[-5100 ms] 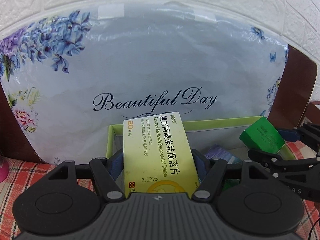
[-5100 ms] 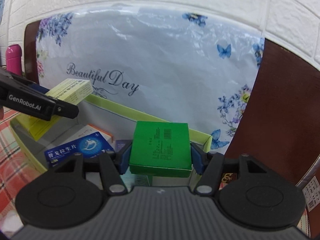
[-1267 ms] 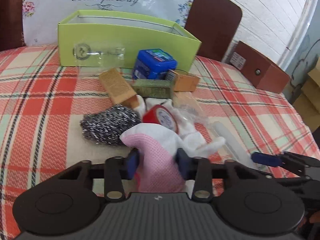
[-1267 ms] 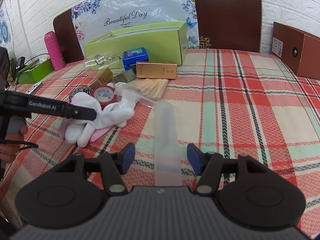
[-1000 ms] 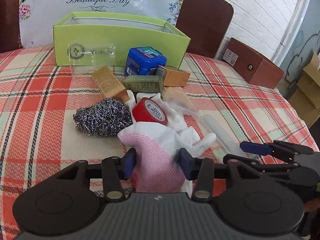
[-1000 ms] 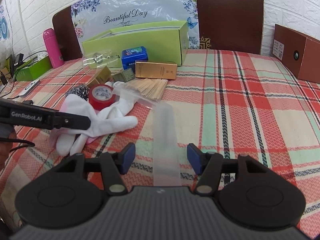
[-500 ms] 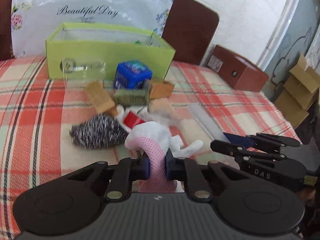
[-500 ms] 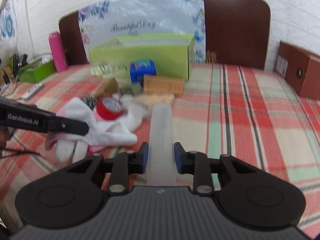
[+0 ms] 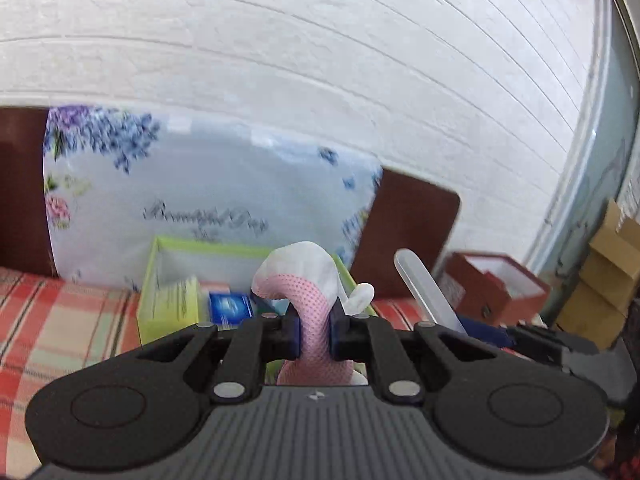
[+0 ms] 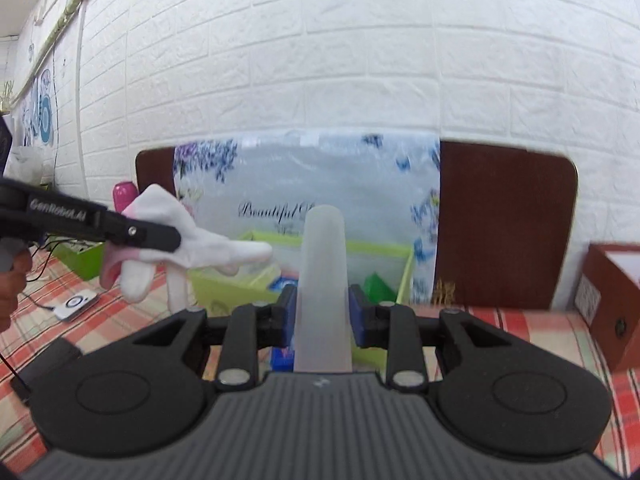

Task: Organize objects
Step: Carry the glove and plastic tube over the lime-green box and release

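My left gripper [image 9: 314,336] is shut on a pink and white glove [image 9: 308,280], lifted off the table; the glove [image 10: 188,244] droops from that gripper [image 10: 160,238] at the left of the right wrist view. Pinched by its near end in my shut right gripper [image 10: 322,316], a frosted translucent plastic case [image 10: 324,288] points forward and up; the case [image 9: 424,292] also shows at the right of the left wrist view. Behind both stands the open lime green box [image 9: 176,248] [image 10: 376,248] with a yellow packet [image 9: 176,300], a blue packet [image 9: 232,306] and a green box [image 10: 378,284] inside.
A floral "Beautiful Day" bag [image 10: 304,184] leans against dark chair backs [image 10: 504,224] behind the box. A brown box [image 9: 496,292] sits at the right on the red plaid tablecloth [image 9: 60,320]. A pink bottle [image 10: 124,196], a small green box [image 10: 80,260] and a white device [image 10: 76,304] lie left.
Both grippers went from open around their things to shut on them, then rose and tilted up. Glove and case left the table; the clutter dropped out of view.
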The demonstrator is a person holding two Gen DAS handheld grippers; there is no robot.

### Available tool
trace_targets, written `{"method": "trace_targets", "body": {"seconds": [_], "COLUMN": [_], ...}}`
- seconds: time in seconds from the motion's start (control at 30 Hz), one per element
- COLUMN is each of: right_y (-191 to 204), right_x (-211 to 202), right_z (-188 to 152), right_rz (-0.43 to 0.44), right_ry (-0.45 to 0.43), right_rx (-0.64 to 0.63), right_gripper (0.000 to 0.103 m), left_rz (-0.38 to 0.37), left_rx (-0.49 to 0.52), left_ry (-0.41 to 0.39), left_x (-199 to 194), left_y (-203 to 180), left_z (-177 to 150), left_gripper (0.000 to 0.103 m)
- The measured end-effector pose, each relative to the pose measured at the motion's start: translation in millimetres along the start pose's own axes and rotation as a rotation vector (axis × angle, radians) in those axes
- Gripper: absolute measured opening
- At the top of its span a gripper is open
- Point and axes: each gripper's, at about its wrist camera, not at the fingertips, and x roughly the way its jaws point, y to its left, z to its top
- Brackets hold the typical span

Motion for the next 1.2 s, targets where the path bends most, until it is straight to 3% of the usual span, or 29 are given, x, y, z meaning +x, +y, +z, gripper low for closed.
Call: {"method": "trace_targets", "body": {"seconds": [0.2, 0.3, 0.73, 0.8, 0.83, 0.87, 0.9, 1.2], "right_y": [-5, -10, -26, -25, -24, -23, -22, -26], "right_x": [57, 91, 189, 197, 201, 204, 205, 158], "right_z": [24, 29, 1, -4, -7, -10, -11, 6], "right_rz": [0.009, -0.001, 0.055, 0.077, 0.084, 0.085, 0.070, 0.009], "right_ry": [-0.039, -0.036, 0.077, 0.109, 0.132, 0.155, 0.160, 0.052], "right_rx": [-0.041, -0.072, -0.111, -0.111, -0.110, -0.111, -0.112, -0.092], "right_gripper": [0.027, 0.027, 0.027, 0.027, 0.036, 0.058, 0.067, 0.087], "left_rz": [0.050, 0.057, 0.116, 0.145, 0.158, 0.175, 0.190, 0.201], "left_rx": [-0.033, -0.074, -0.116, -0.113, -0.110, -0.105, -0.099, -0.079], "left_ry": [-0.036, -0.013, 0.120, 0.116, 0.112, 0.105, 0.085, -0.004], "left_x": [56, 86, 162, 165, 165, 163, 158, 113], "left_y": [19, 33, 79, 83, 84, 84, 83, 68], "left_z": [36, 44, 21, 17, 16, 16, 15, 26], "left_gripper": [0.012, 0.011, 0.012, 0.022, 0.042, 0.064, 0.070, 0.074]}}
